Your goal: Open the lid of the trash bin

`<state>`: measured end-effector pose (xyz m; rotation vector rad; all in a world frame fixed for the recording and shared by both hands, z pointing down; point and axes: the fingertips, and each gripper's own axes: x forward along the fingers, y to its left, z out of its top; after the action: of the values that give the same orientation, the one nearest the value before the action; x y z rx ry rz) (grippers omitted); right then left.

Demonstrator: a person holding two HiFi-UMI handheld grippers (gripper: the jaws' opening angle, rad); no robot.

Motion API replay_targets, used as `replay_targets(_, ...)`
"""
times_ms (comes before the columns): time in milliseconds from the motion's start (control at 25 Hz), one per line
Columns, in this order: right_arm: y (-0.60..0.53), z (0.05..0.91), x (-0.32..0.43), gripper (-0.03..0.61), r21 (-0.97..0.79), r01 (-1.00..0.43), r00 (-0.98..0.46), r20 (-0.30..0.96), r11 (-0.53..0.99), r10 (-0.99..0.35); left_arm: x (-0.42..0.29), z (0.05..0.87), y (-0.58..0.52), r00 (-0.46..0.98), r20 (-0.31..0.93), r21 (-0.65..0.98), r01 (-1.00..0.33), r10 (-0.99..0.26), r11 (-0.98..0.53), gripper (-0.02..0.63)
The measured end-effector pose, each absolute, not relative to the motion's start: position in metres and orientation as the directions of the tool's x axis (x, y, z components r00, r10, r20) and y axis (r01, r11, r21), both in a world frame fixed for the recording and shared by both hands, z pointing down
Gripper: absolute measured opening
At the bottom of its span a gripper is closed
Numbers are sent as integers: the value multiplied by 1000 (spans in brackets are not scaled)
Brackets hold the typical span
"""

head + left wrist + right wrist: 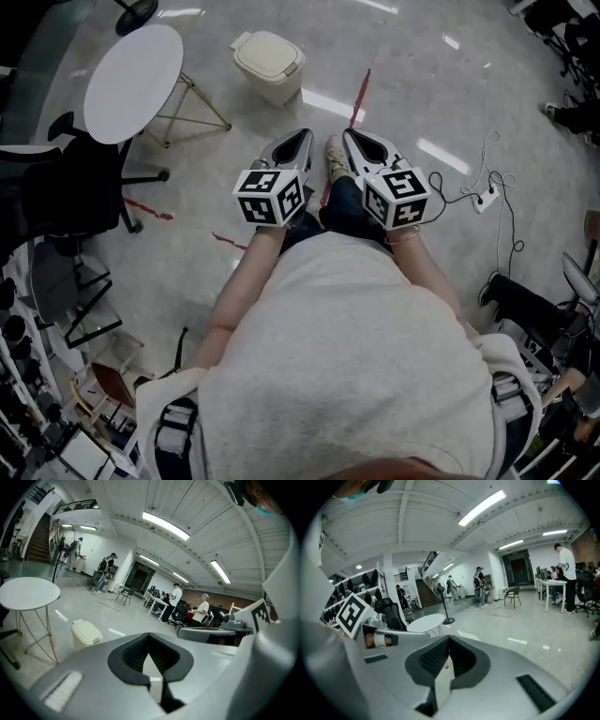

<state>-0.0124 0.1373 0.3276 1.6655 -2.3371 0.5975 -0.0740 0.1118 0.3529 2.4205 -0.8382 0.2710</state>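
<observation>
The cream trash bin (269, 62) stands on the grey floor ahead of me, its lid down. In the left gripper view the trash bin (86, 635) sits low at the left, beside the table's legs. My left gripper (304, 135) and right gripper (350, 135) hang side by side in the air at waist height, well short of the bin and pointing toward it. The jaws of the left gripper (149, 636) meet at their tips with nothing between them, and so do those of the right gripper (448, 639).
A round white table (134, 69) on thin gold legs stands left of the bin. A black office chair (58, 192) is at the left. Red tape (360, 97) marks the floor. A power strip and cable (484, 198) lie to the right. People stand far off.
</observation>
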Motion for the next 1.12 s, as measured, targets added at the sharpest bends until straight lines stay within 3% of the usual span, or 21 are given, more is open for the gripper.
replay_targets(680,-61,322,20,8,-218,-858,-514,355,465,-781,-40,356,-70,707,394,416,-707,-587,-572,9)
replay_targets(1120,-145,345,62,7,-288,-784,-620,399,550,-675,-4,380,-154,578,463,398,-813,-672,-425,9)
